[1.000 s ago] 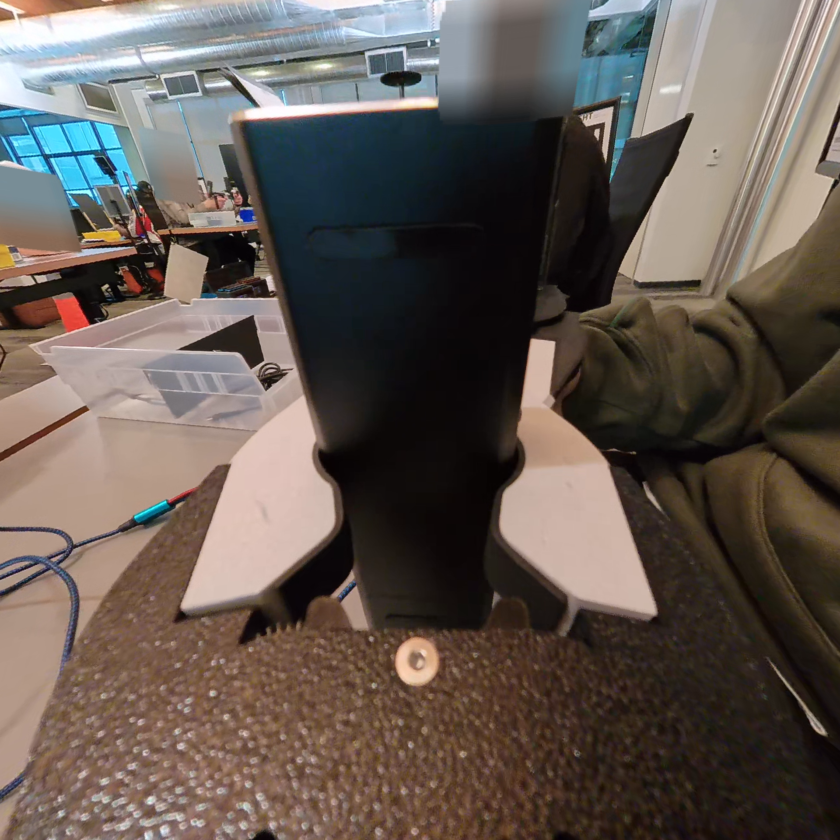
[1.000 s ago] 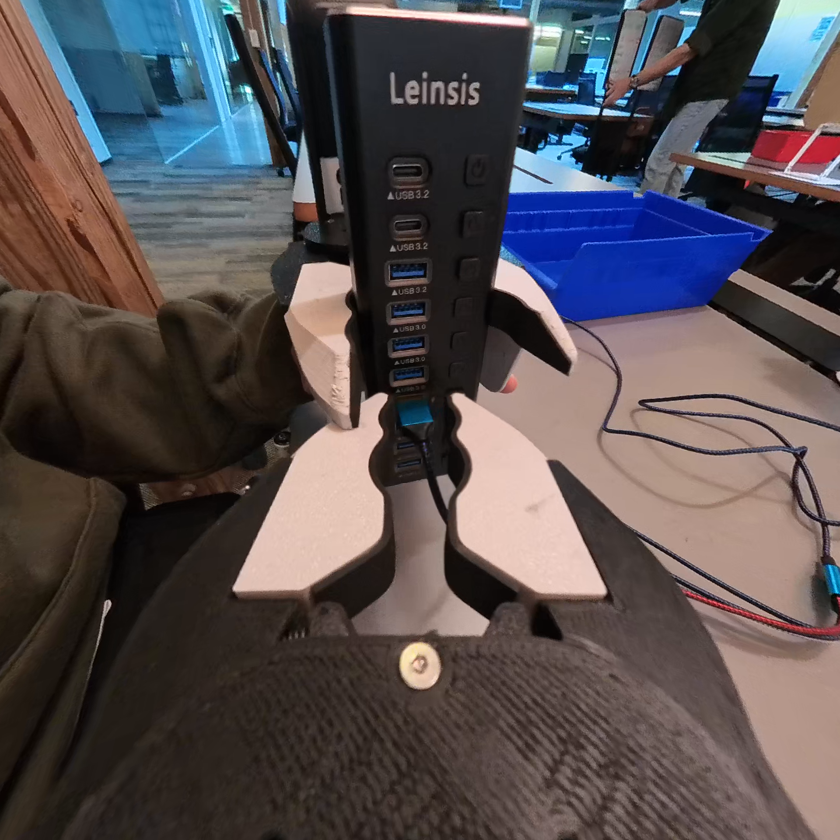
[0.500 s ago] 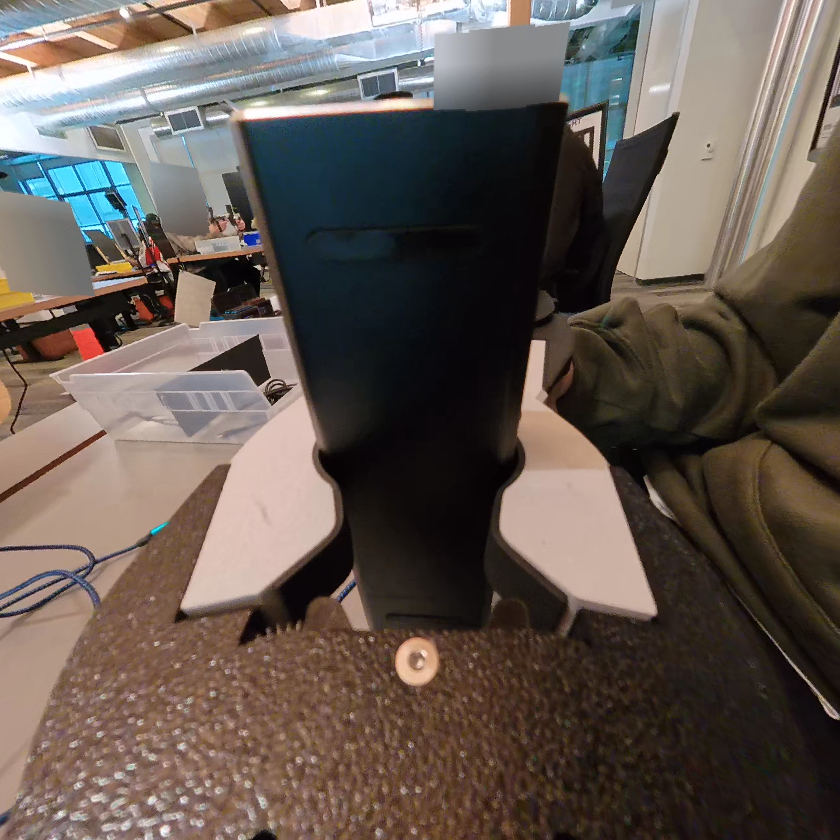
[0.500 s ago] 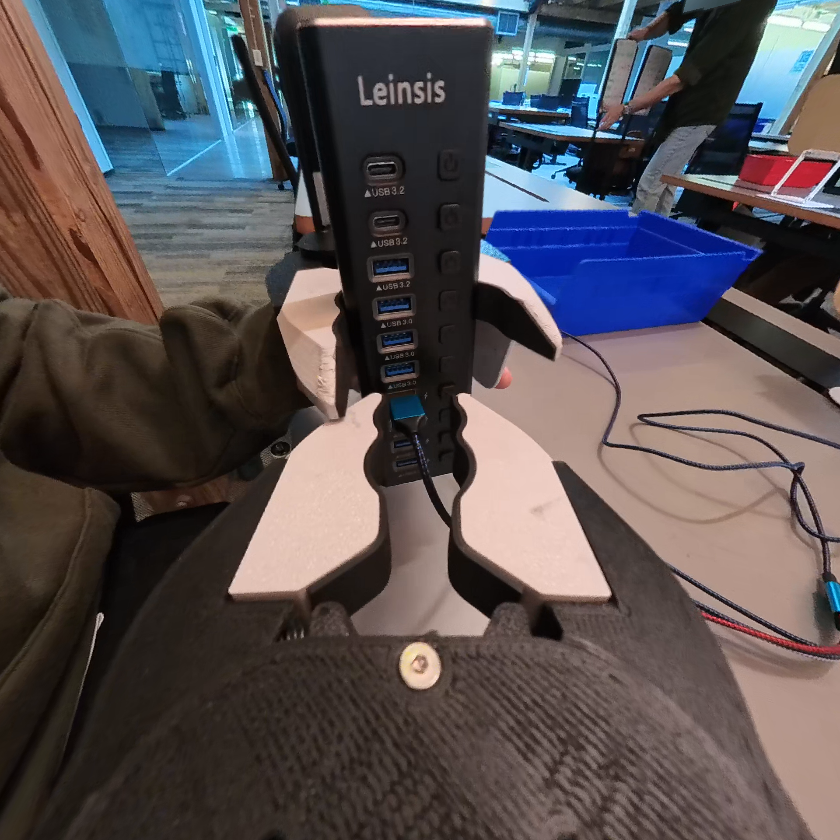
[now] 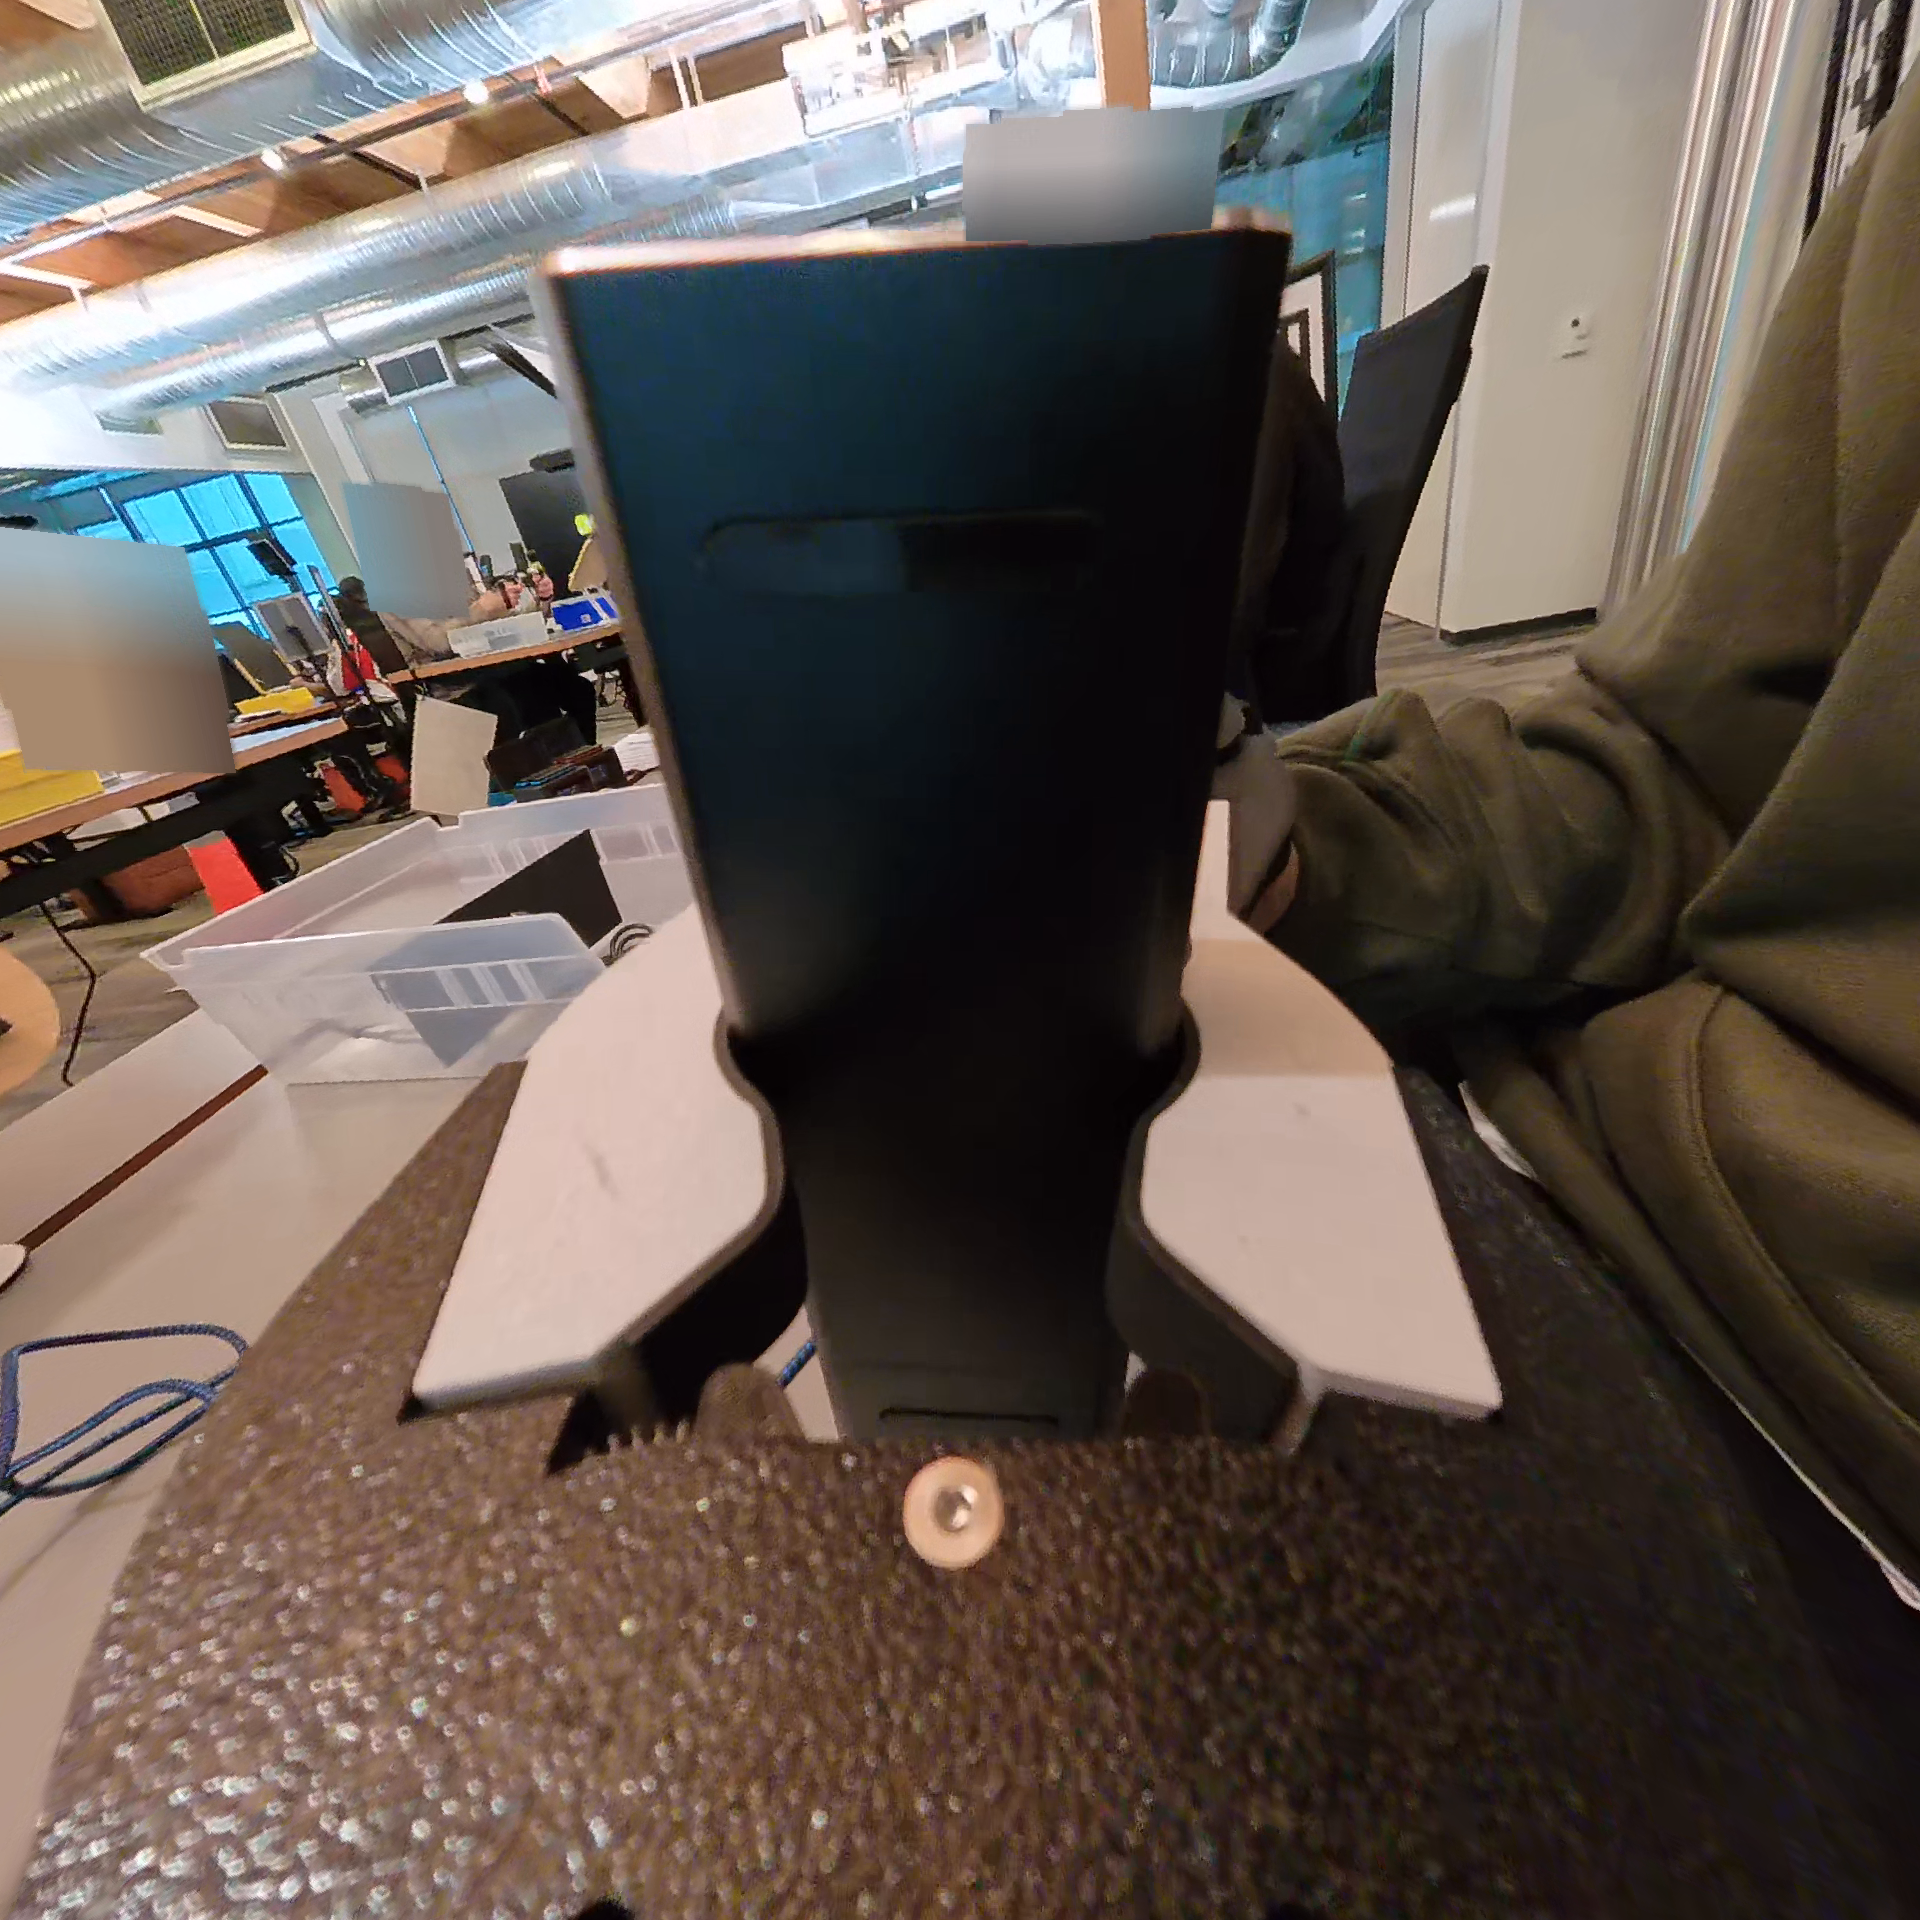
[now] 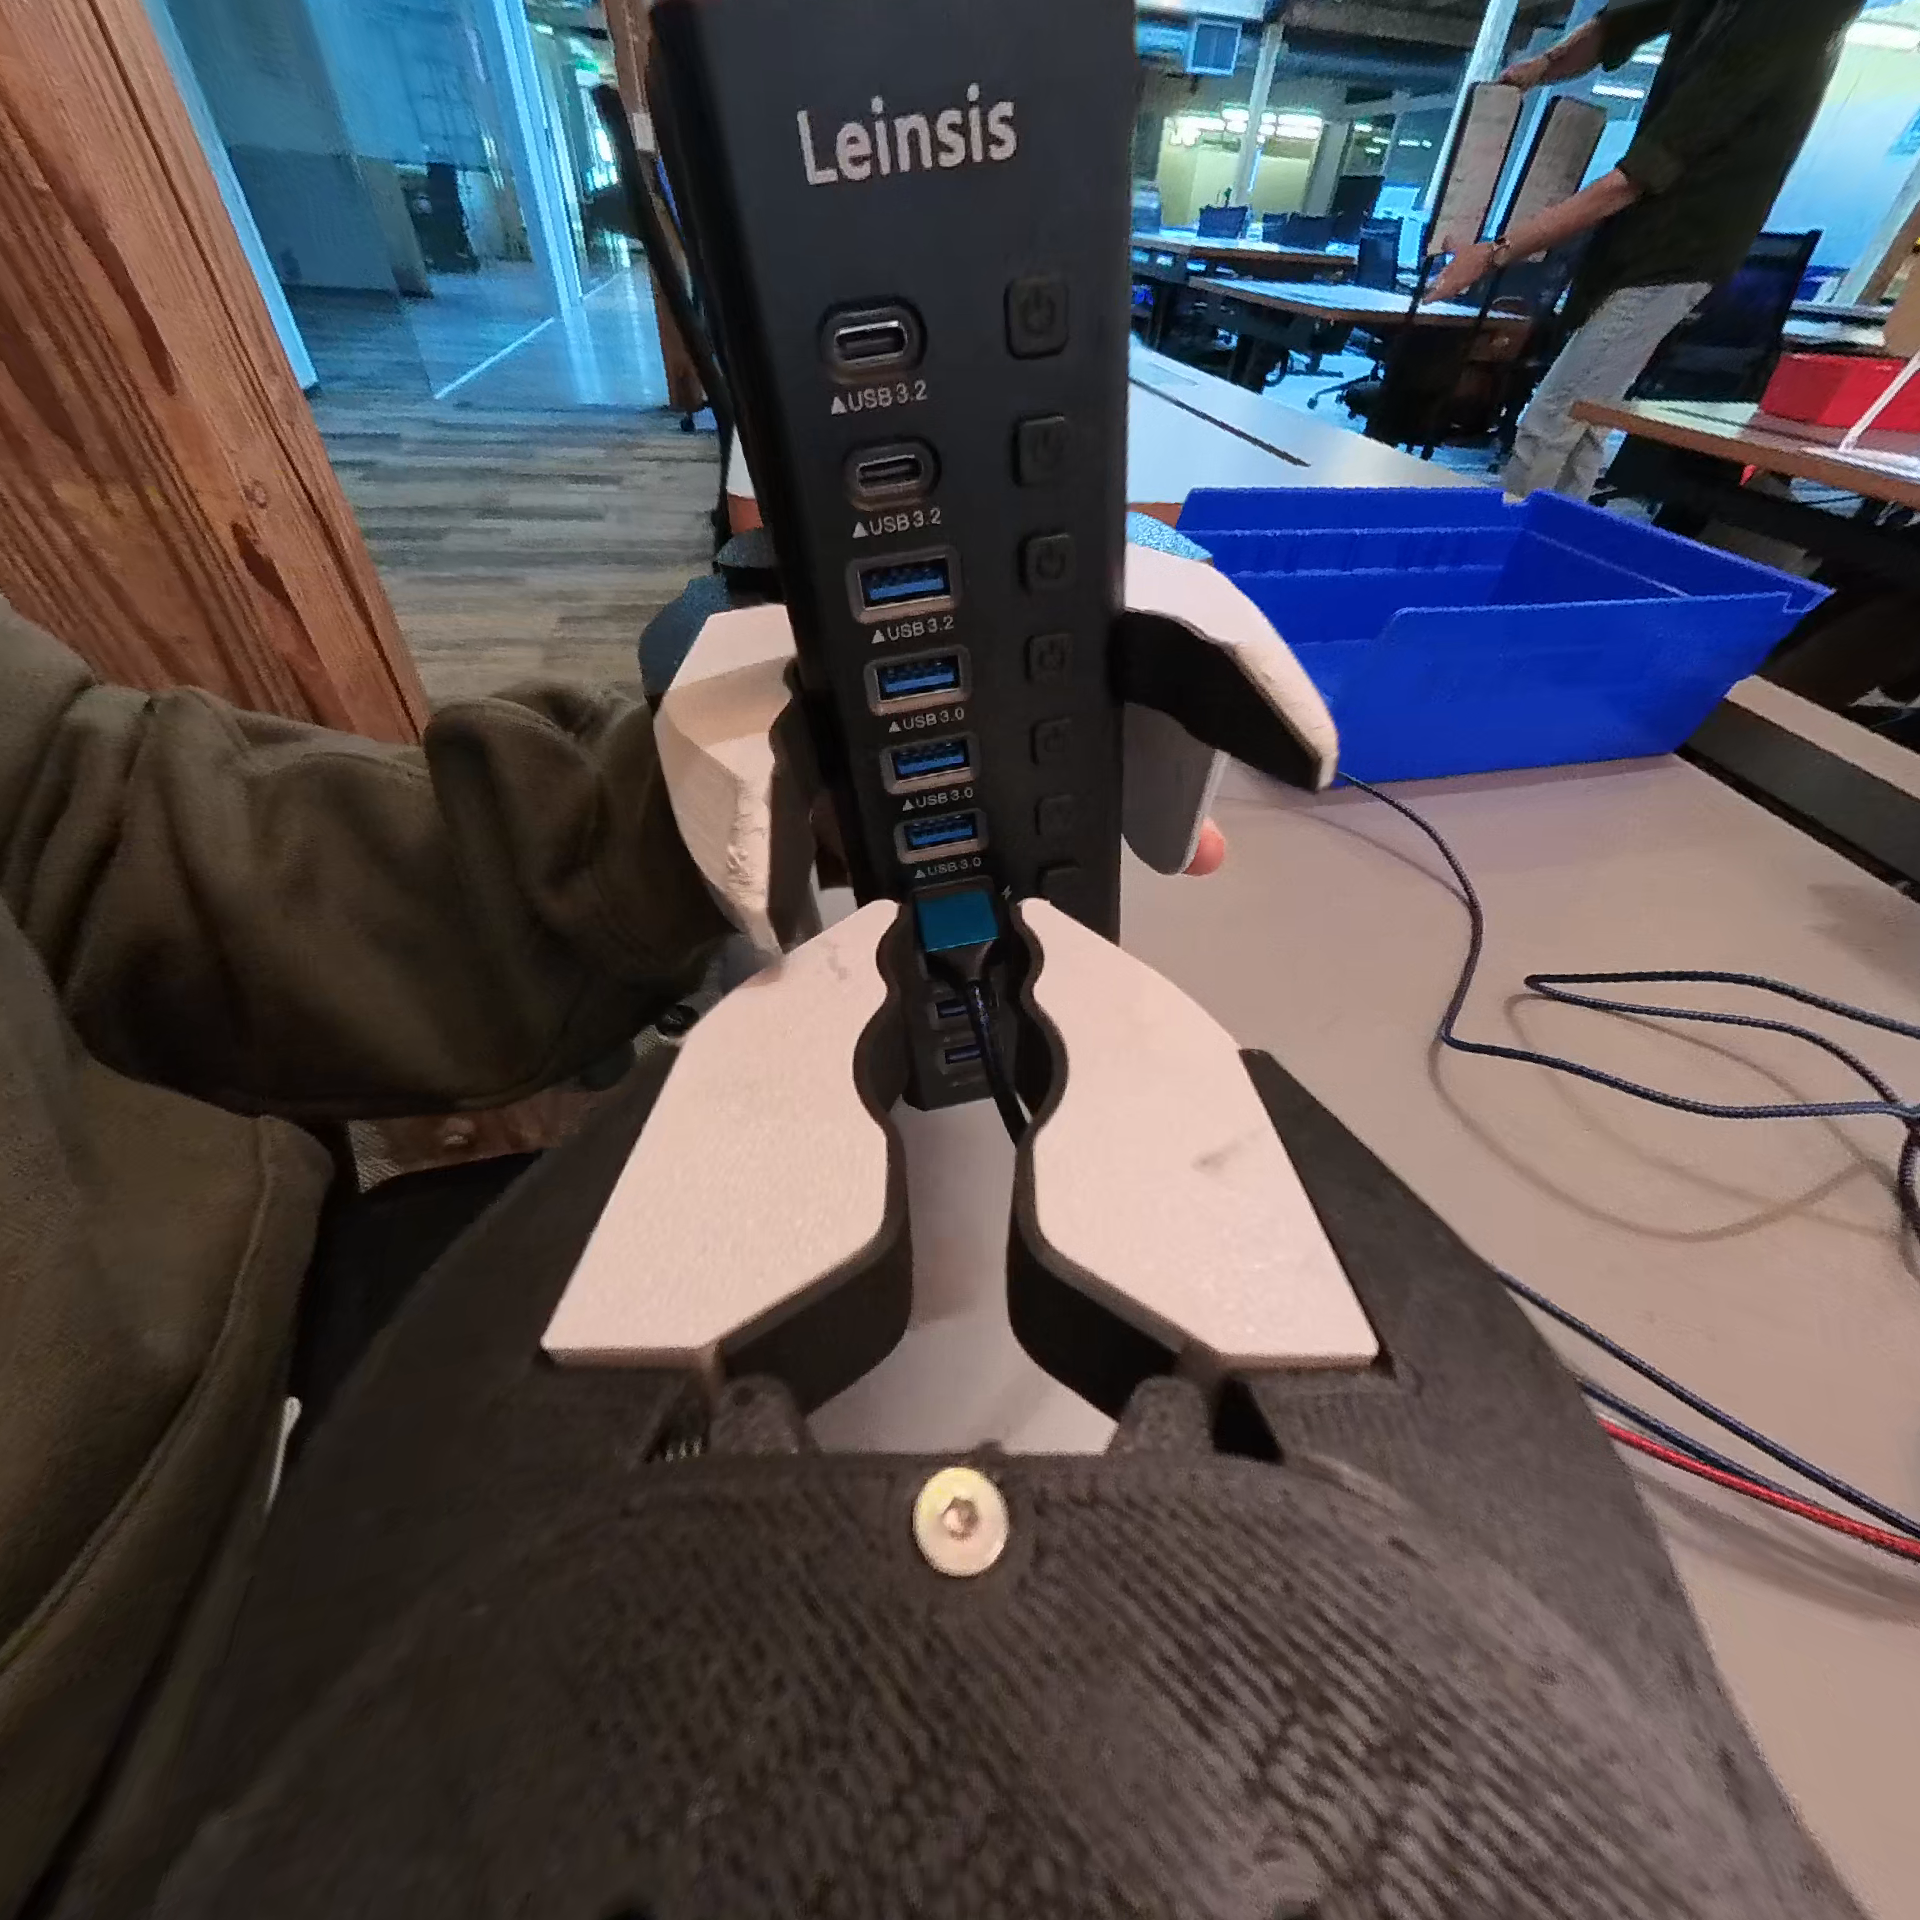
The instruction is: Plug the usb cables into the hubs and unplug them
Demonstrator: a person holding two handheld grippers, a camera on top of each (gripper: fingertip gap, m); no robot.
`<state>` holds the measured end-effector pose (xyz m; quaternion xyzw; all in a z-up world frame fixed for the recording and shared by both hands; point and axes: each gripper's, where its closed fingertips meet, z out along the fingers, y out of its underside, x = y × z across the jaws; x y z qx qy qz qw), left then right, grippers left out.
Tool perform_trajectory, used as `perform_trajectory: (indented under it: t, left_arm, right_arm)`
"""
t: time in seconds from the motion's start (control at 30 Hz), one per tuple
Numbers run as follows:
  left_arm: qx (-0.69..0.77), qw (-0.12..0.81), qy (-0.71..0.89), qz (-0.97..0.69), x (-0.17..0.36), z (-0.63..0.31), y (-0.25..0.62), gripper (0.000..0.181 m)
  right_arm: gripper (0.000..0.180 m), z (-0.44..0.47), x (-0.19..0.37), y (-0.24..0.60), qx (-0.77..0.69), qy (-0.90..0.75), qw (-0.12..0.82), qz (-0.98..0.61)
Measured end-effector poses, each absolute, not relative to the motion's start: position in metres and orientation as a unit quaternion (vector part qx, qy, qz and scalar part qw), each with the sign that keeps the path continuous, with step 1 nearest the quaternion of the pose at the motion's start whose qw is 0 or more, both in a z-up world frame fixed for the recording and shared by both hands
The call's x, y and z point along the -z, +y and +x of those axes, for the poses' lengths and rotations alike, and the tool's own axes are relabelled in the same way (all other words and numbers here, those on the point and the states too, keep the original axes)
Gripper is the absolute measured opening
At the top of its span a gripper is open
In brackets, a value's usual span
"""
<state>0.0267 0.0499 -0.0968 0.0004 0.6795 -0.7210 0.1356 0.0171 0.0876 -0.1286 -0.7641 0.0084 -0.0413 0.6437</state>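
Observation:
A black USB hub (image 5: 914,675) stands upright, and my left gripper (image 5: 956,1029) is shut on its lower half; the left wrist view shows the hub's plain back. The right wrist view shows the hub's port side (image 6: 966,416), held by the left gripper (image 6: 977,727) behind it. My right gripper (image 6: 961,925) is shut on a blue USB plug (image 6: 956,920) that sits at a port below the row of blue ports. Its dark braided cable (image 6: 987,1039) hangs down between the fingers.
A blue bin (image 6: 1507,644) stands at the back right of the grey table, with loose dark cables (image 6: 1662,1039) and a red cable (image 6: 1766,1496) lying to the right. A clear plastic bin (image 5: 364,966) and a blue cable (image 5: 104,1392) lie to the left. A green sleeve (image 5: 1558,883) is close by.
The hub and both grippers have shifted and tilted slightly together; the left view points higher and shows less of the table. The plug stays at the port between the right fingers.

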Motion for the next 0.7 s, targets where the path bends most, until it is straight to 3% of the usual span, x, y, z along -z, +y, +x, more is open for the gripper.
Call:
perform_trajectory:
  t: [0.33,0.7]
  left_arm:
    - [0.752,0.093,0.653,-0.012,0.091,0.025,0.052,0.071]
    - [0.733,0.076,0.675,-0.013,0.104,0.025,0.053,0.072]
  right_arm:
    - [0.015,0.014,0.125,0.093,0.053,0.000,0.669,-0.742]
    - [0.015,0.016,0.130,0.081,0.100,-0.020,0.574,-0.812]
